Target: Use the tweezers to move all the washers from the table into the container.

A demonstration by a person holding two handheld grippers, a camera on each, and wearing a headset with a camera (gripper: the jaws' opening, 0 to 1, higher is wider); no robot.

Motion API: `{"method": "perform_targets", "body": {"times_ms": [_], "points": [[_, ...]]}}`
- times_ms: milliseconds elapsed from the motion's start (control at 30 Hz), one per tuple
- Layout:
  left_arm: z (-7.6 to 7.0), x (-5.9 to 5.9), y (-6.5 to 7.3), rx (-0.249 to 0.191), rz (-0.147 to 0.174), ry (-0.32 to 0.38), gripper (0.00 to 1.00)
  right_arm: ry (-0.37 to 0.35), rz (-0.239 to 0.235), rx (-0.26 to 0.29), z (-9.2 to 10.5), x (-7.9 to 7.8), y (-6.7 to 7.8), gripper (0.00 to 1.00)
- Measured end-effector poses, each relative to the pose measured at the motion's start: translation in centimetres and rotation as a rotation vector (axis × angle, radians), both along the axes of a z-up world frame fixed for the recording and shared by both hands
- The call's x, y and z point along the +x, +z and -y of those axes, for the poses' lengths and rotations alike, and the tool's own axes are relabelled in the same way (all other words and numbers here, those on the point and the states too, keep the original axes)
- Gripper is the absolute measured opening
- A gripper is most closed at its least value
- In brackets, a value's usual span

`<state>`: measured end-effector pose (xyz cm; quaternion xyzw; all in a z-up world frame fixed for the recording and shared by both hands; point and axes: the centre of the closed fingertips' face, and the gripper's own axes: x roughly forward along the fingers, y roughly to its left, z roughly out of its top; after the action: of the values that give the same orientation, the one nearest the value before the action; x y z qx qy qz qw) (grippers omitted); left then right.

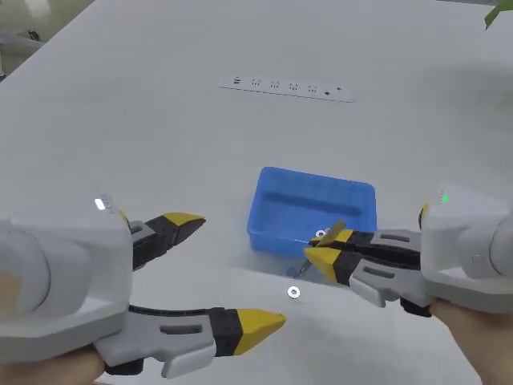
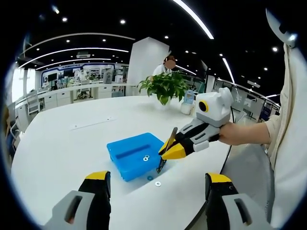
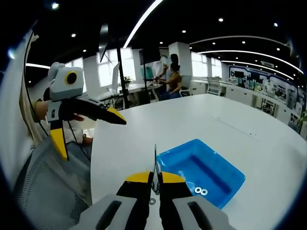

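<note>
A blue container (image 1: 313,200) sits mid-table, with a washer (image 1: 321,235) inside near its front wall. One washer (image 1: 294,292) lies on the table just in front of it. My right gripper (image 1: 322,258) is shut on the tweezers (image 1: 329,237), whose tips point down between container and loose washer. In the right gripper view the tweezers (image 3: 155,163) rise from the shut jaws beside the container (image 3: 211,167), which holds two washers (image 3: 200,191). My left gripper (image 1: 232,273) stands open to the left, holding nothing. The left gripper view shows the right gripper (image 2: 178,149) and the loose washer (image 2: 158,183).
A white power strip (image 1: 286,87) lies at the far side of the white table (image 1: 144,136). A potted plant (image 2: 165,86) stands at a table edge, with a person behind it. Other people stand in the office background (image 3: 172,72).
</note>
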<state>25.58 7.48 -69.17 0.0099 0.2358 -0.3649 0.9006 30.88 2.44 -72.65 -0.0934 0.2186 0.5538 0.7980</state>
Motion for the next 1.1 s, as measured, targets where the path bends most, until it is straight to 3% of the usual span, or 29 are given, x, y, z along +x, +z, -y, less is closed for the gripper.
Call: {"method": "perform_targets", "body": {"times_ms": [233,533,800,1100], "points": [[-0.2,-0.1,0.0,-0.003,0.000,0.009,0.82,-0.029,0.036,0.013,0.0,2.1,1.3,0.02],[-0.2,-0.1,0.1,-0.001,0.004,0.009,0.82,-0.090,0.018,0.045,-0.2,5.4,1.4,0.02],[-0.2,0.0,0.2,0.000,0.003,0.006,0.82,-0.114,-0.026,0.005,-0.1,7.3,-1.1,0.02],[-0.4,-0.1,0.2,0.003,0.000,0.013,0.82,-0.110,-0.060,-0.031,-0.3,7.8,-3.1,0.02]]}}
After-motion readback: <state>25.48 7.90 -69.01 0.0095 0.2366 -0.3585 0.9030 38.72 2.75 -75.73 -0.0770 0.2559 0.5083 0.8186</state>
